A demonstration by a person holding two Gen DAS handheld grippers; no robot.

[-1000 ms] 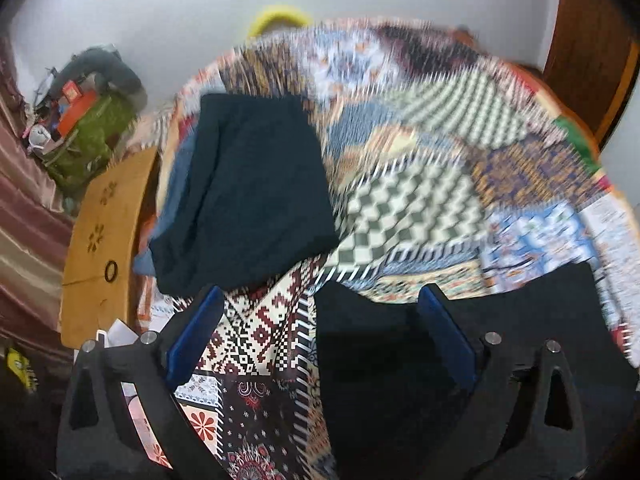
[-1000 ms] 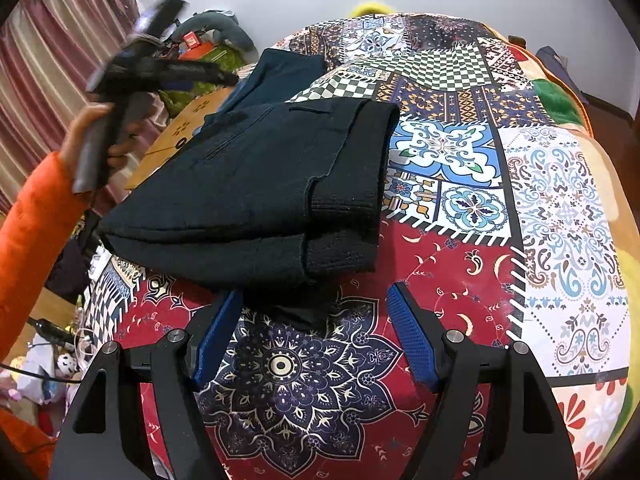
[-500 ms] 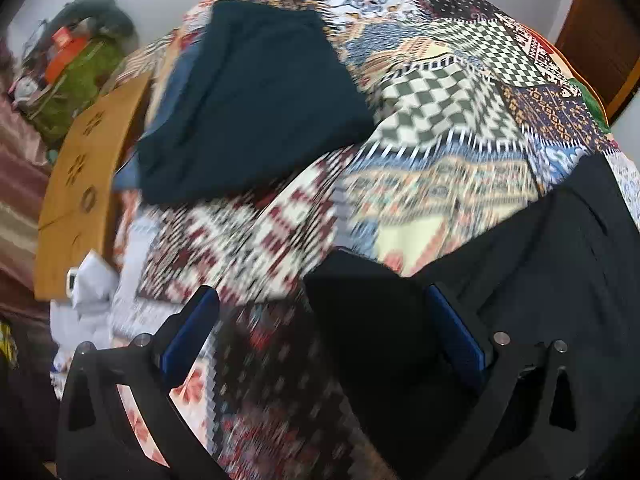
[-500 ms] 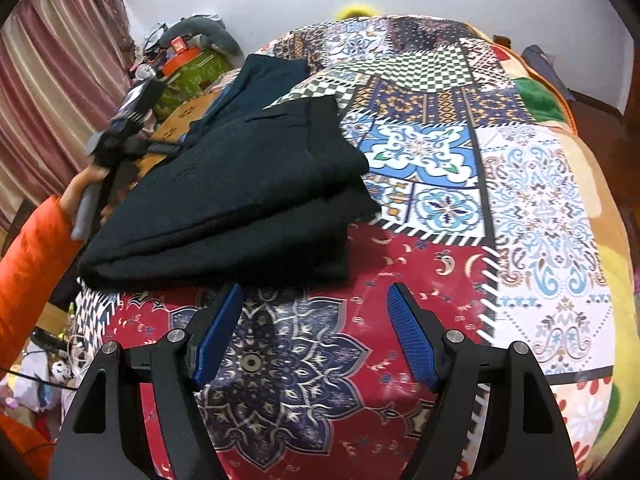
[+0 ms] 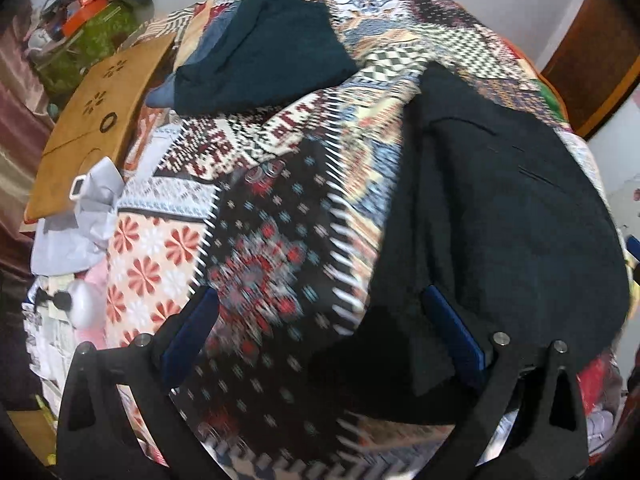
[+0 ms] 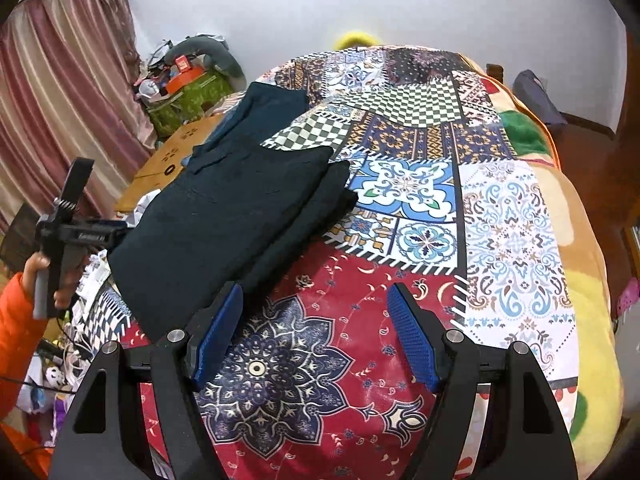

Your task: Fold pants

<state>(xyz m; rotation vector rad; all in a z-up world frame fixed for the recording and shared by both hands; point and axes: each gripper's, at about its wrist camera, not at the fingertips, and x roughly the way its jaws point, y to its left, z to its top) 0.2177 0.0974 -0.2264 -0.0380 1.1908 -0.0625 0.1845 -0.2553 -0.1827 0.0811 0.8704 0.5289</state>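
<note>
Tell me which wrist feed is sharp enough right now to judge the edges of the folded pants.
Right wrist view: sharp, evenly lit, the folded black pants and patchwork bedspread crisp, with only fisheye bending at the rim. Left wrist view: motion blur smears the bedspread pattern and the pants' near edge, though the left gripper stays sharp.

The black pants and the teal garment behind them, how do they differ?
The black pants lie near the hand-held grippers, folded into a thick stack with stepped edges; the teal garment lies farther back, toward the wall, and looks flatter. The pants are near black; the garment is dark blue-green. The garment overlaps something blue; the pants lie directly on the quilt. Both rest on that patchwork quilt, with nothing gripping them.
</note>
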